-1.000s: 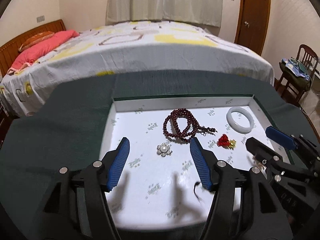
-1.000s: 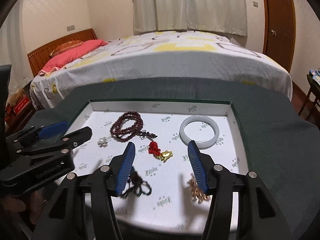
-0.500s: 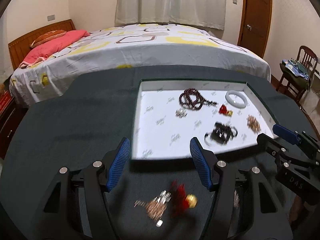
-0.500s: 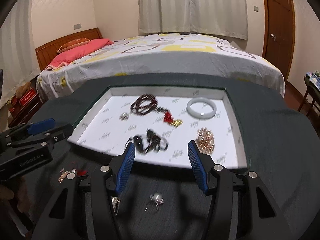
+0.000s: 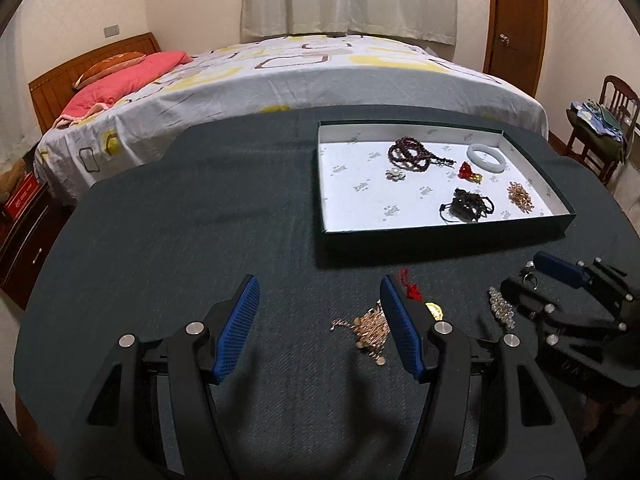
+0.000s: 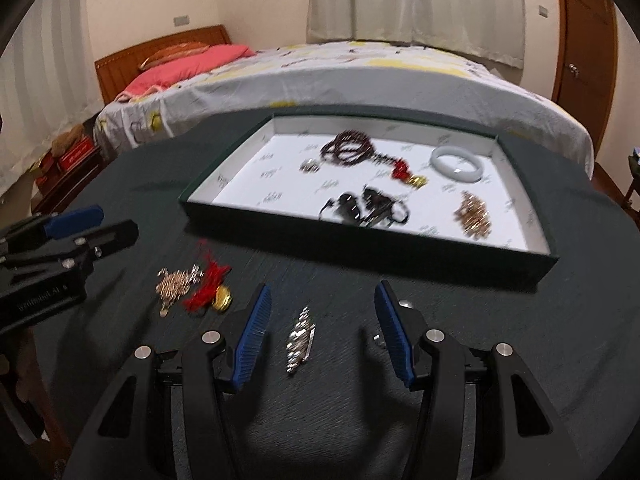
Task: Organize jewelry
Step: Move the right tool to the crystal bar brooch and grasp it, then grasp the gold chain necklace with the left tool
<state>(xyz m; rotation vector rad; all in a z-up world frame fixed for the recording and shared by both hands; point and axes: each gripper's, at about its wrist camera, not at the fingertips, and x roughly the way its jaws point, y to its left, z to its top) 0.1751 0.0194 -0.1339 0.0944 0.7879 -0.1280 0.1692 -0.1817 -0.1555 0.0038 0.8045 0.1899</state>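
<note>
In the left wrist view, the left claw (image 5: 318, 322) is hanging over the dark tabletop (image 5: 180, 240) with its jaws standing apart and nothing between the pads. A gold chain cluster (image 5: 370, 330) is lying just inside its right finger, a little ahead of the tips, so this claw is the nearer one for it. A red tassel charm (image 5: 412, 292) is peeking out just beyond that same finger, its tassel pointing away toward the tray (image 5: 440, 236). The tray is sitting ahead and to the right, well apart, and is already carrying several pieces. The right claw (image 5: 536, 280) is showing at the right edge, jaws apart, next to a silver piece (image 5: 502, 310).

In the right wrist view, the right claw (image 6: 320, 332) is open and empty, and the silver piece (image 6: 301, 340) is lying on the tabletop (image 6: 520, 340) between its fingers, nearer the left one. Its long axis is running roughly along the fingers, leaning slightly right at the far end, so the jaws would be closing across its narrow width. The tray (image 6: 400, 248) is lying straight ahead, while the gold chain cluster (image 6: 176, 286) and red tassel charm (image 6: 208, 288) are resting off to the left, near the left claw (image 6: 100, 226)
</note>
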